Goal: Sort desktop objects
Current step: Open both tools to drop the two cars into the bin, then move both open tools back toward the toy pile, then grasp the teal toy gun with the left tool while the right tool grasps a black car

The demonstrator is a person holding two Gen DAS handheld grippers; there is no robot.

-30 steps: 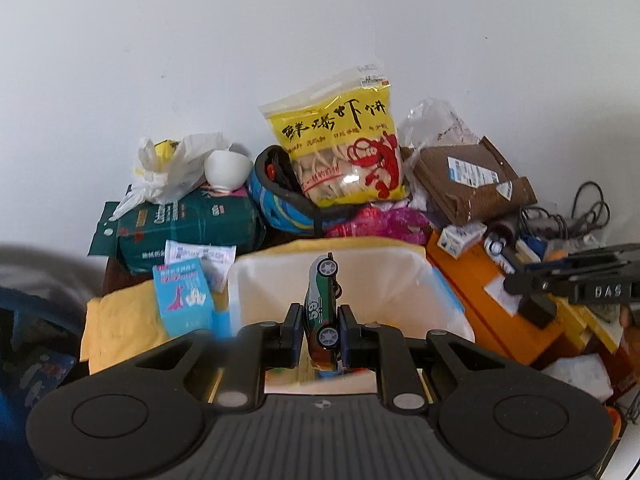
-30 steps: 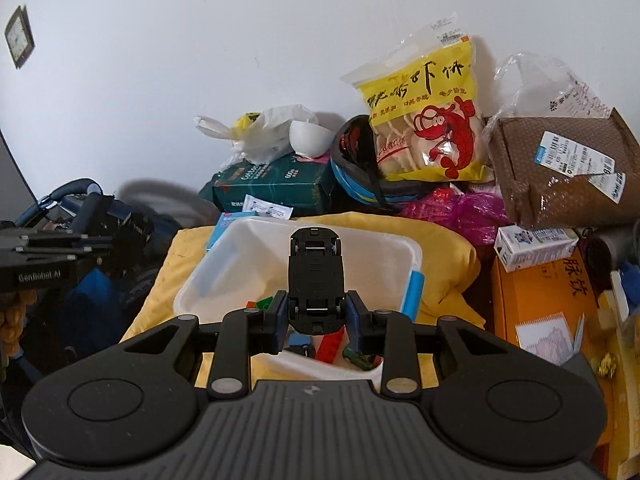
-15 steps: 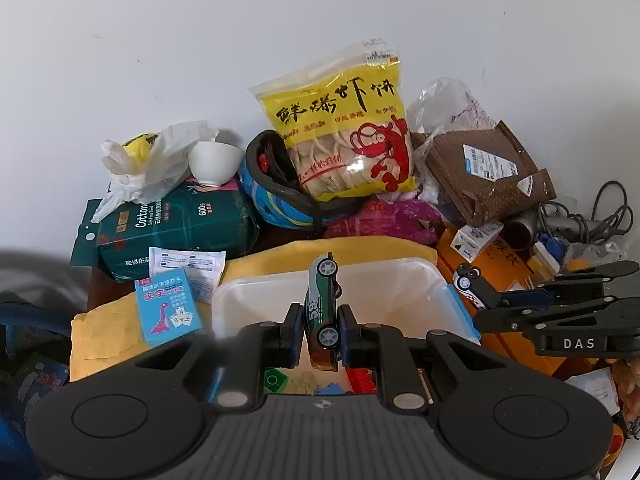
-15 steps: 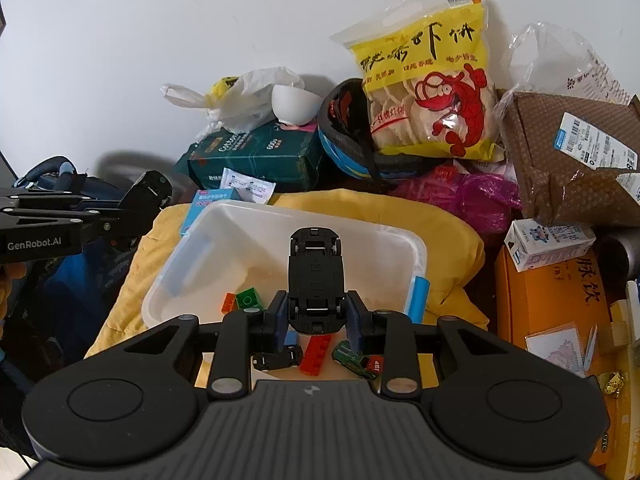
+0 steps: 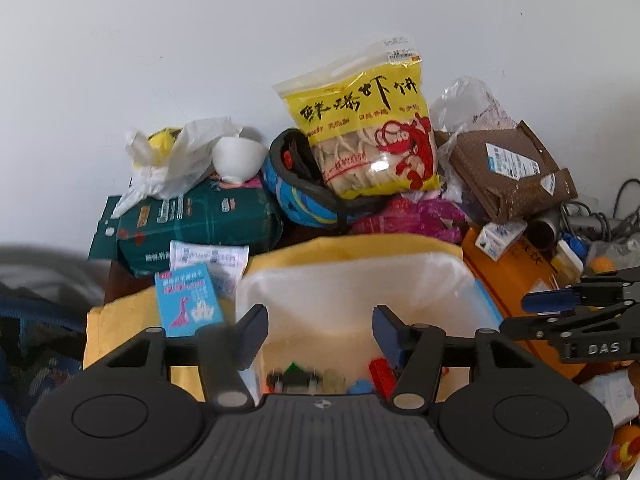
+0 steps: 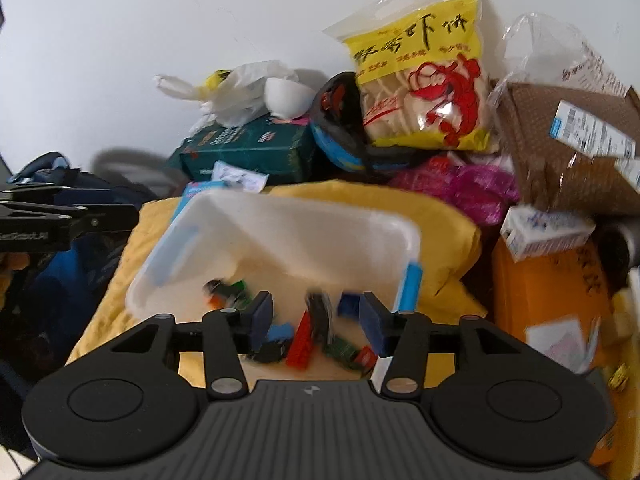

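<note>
The toy cars [image 6: 320,316] and bricks [image 6: 300,340] lie in my white bin [image 6: 304,220] at six o'clock. My left gripper [image 5: 320,328] and right gripper [image 6: 316,316] hang released above it, fingers spread. A yellow snack bag [image 5: 368,136] stands at twelve.

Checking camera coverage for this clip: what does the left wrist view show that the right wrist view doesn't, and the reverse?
Only the left wrist view shows the grey cables at far right and the right gripper, open. Only the right wrist view shows the left gripper and a dark blue bag. Both show the white bin with toys, the yellow snack bag and the green pack.
</note>
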